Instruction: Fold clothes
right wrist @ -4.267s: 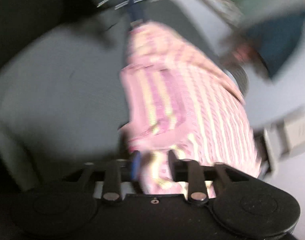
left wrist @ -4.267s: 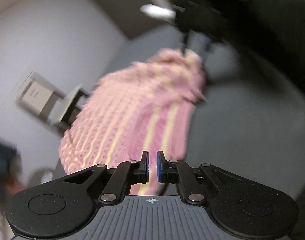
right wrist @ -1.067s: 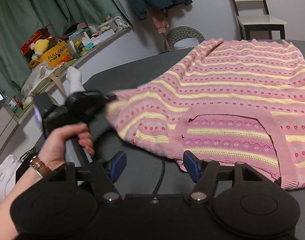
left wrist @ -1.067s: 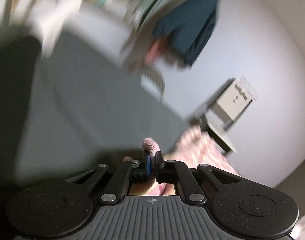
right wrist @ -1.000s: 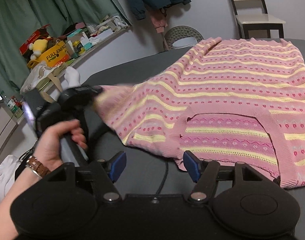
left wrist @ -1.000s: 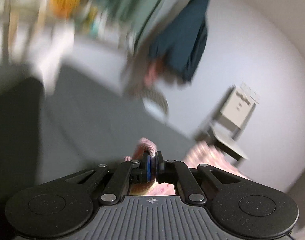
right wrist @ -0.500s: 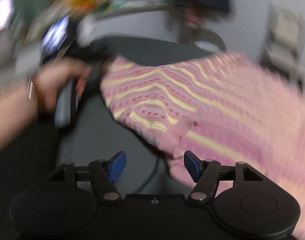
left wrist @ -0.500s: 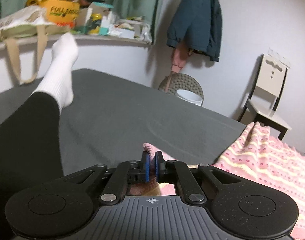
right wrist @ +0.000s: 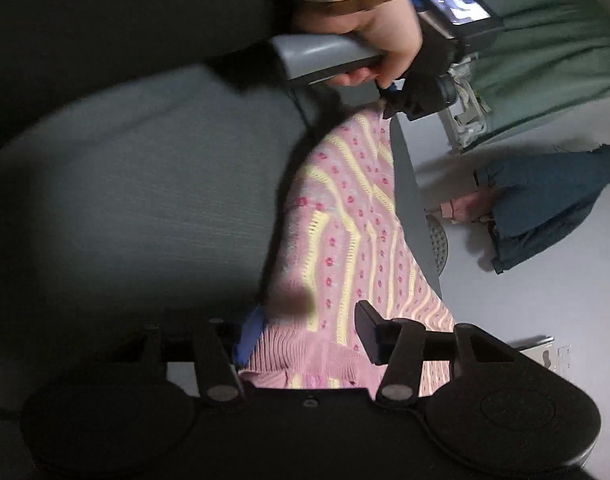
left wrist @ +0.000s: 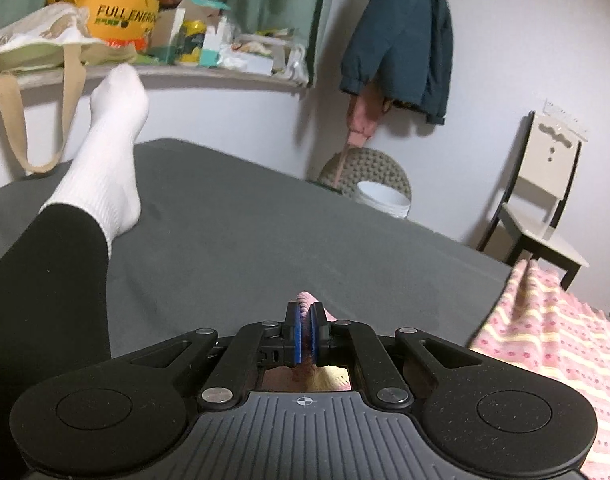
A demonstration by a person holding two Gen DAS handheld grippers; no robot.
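Note:
A pink knit sweater [left wrist: 545,340] with yellow stripes lies on the grey bed [left wrist: 245,240], at the right of the left wrist view. My left gripper [left wrist: 304,320] is shut on a ribbed pink edge of it, which pokes out above the blue pads. In the right wrist view the sweater [right wrist: 345,240] stretches from the left gripper [right wrist: 389,98], held by a hand [right wrist: 385,32], down to my right gripper [right wrist: 309,332]. The right gripper is open, and the ribbed edge lies between its spread fingers.
A person's leg in a black trouser and white sock [left wrist: 113,128] rests on the bed at the left. Beyond the bed stand a white chair [left wrist: 545,200], a round bin [left wrist: 369,188], a hanging blue jacket [left wrist: 405,40] and a cluttered shelf [left wrist: 165,32].
My right gripper has swung in over the sweater, so its open fingers now straddle the ribbed edge. The left gripper stays shut on its edge and has steadied.

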